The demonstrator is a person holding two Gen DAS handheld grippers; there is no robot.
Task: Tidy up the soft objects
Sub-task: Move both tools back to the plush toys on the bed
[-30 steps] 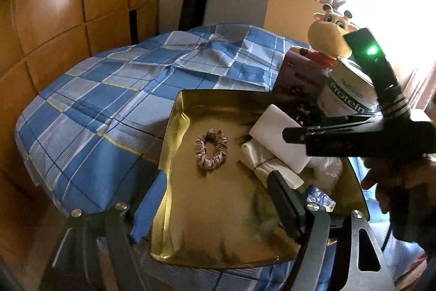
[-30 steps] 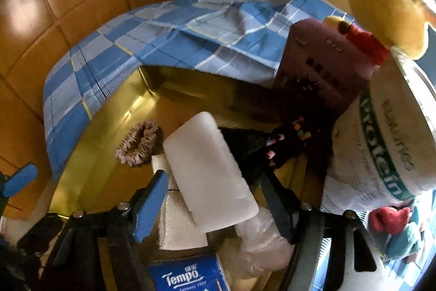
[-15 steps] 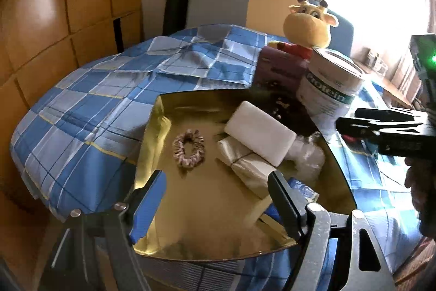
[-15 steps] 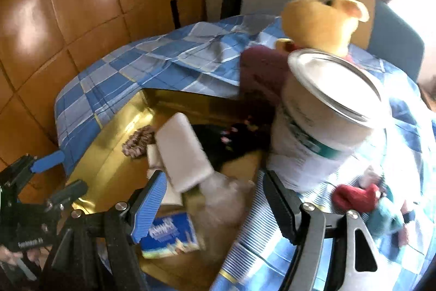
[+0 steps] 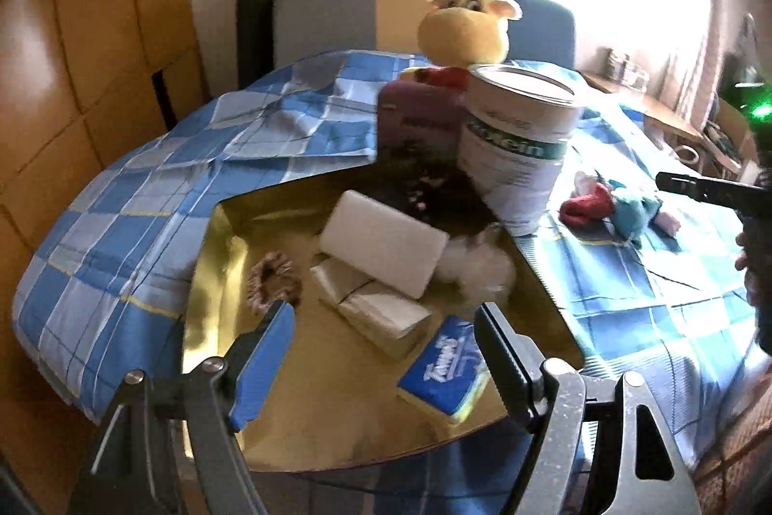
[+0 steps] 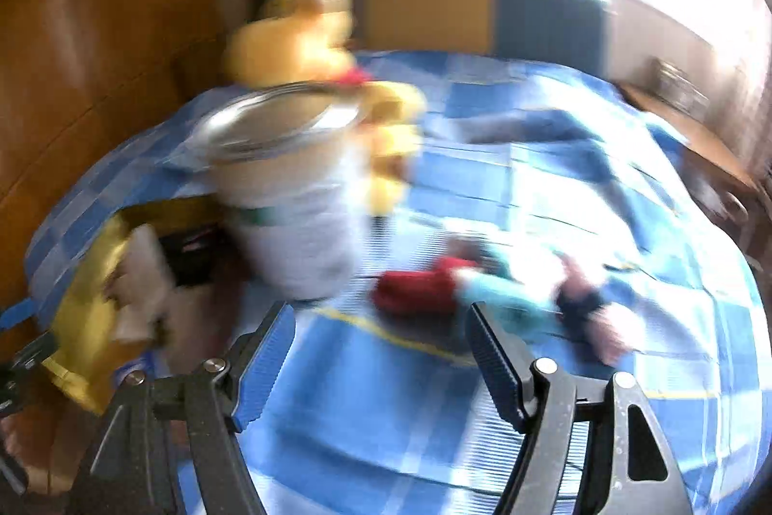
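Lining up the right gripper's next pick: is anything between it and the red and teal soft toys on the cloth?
Nothing visible. The right gripper is open over bare checked tablecloth, with the red and teal soft toys just ahead. The protein can stands off to the left.

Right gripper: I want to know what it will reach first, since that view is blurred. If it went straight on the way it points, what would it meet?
Probably the red and teal soft toy on the checked cloth, lying just beyond the open right gripper. Blur leaves depth uncertain.
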